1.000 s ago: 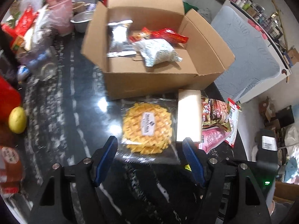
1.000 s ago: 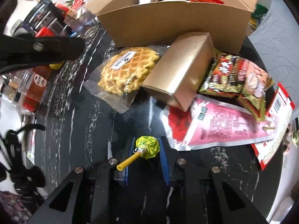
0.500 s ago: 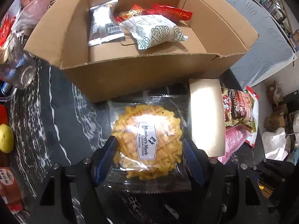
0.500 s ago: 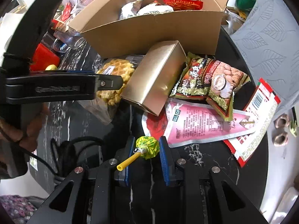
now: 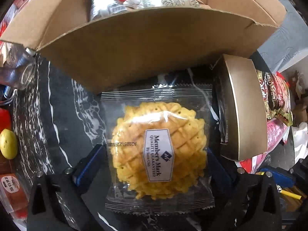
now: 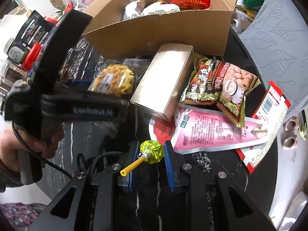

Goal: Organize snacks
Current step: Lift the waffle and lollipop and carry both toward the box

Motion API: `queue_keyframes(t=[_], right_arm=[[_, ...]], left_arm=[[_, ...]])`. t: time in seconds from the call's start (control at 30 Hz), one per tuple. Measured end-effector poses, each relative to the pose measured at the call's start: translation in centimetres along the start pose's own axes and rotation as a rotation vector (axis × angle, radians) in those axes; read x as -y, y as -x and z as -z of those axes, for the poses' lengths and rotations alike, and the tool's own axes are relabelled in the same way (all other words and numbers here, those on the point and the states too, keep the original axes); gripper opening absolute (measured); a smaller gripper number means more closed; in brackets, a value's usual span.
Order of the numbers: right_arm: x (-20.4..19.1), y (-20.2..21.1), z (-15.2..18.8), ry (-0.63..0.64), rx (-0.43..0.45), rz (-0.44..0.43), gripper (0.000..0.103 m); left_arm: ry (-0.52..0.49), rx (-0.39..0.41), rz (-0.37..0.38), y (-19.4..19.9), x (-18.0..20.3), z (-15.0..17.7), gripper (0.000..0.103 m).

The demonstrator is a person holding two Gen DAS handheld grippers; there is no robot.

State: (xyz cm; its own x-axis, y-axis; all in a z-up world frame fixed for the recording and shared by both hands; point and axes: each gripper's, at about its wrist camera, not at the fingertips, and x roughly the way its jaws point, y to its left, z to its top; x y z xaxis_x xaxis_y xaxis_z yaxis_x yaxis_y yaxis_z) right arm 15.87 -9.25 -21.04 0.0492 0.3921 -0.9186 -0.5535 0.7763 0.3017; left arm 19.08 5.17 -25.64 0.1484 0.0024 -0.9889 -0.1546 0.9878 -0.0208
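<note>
A clear-wrapped yellow waffle cookie (image 5: pixel 159 150) lies on the black marble table in front of the open cardboard box (image 5: pixel 146 48). My left gripper (image 5: pixel 154 157) is open with its blue pads on either side of the waffle pack; it also shows in the right wrist view (image 6: pixel 107 88). My right gripper (image 6: pixel 151 152) is shut on a lollipop (image 6: pixel 152 151) with a green-yellow wrapper and a yellow stick, held above the table edge. The box (image 6: pixel 159 28) holds several snack bags.
A gold box (image 6: pixel 163 82) lies right of the waffle, against the carton. A nut snack bag (image 6: pixel 219 84), a pink pouch (image 6: pixel 209 132) and a red-white packet (image 6: pixel 269 115) lie to the right. Jars and packets crowd the left side; a lemon (image 5: pixel 7 144) sits there.
My left gripper moved forward and down until its open fingers straddle the waffle pack. My right gripper rose and drew back slightly, still holding the lollipop.
</note>
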Motion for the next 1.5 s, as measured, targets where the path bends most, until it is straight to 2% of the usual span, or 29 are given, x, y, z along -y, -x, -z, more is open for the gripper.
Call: queue_keyframes(t=[0.07,0.1,0.13,0.3,0.43,0.87,1.07,1.3,1.5], right_arm=[[0.0,-0.1,0.0,0.003,-0.002,0.004,0.026],[-0.1,-0.2,-0.1,0.004,-0.002,0.006,0.026],[-0.2,-0.2,-0.1,0.003,-0.001,0.006,0.026],[-0.5,-0.3,0.1,-0.011,0.005,0.000,0.026],[-0.5,0.0,0.4,-0.010,0.016,0.001,0.026],[-1.4,2.2,3.9,-0.027,0.036,-0.008,0.026],[-2.4,3.3,5.7,-0.026,0.056,0.004,0.026],[-3.1,4.8,7.7,-0.030,0.096,0.028,0.026],[-3.1,6.0,8.0,-0.038,0.124,0.035,0.026]], left_arm=[[0.014,0.006,0.000,0.0,0.2,0.0,0.099],[0.018,0.025,0.001,0.4,0.1,0.2,0.089],[0.014,0.039,-0.001,0.7,0.2,0.3,0.084],[0.035,0.023,0.045,1.4,-0.7,0.9,0.078],[0.040,0.036,0.057,2.4,-0.8,0.9,0.078],[-0.003,0.066,0.074,7.0,-1.0,6.2,0.078],[-0.036,0.082,0.071,9.2,1.3,9.0,0.078],[-0.060,0.096,0.075,10.7,2.4,10.9,0.078],[-0.051,0.119,0.071,12.3,3.2,12.1,0.078]])
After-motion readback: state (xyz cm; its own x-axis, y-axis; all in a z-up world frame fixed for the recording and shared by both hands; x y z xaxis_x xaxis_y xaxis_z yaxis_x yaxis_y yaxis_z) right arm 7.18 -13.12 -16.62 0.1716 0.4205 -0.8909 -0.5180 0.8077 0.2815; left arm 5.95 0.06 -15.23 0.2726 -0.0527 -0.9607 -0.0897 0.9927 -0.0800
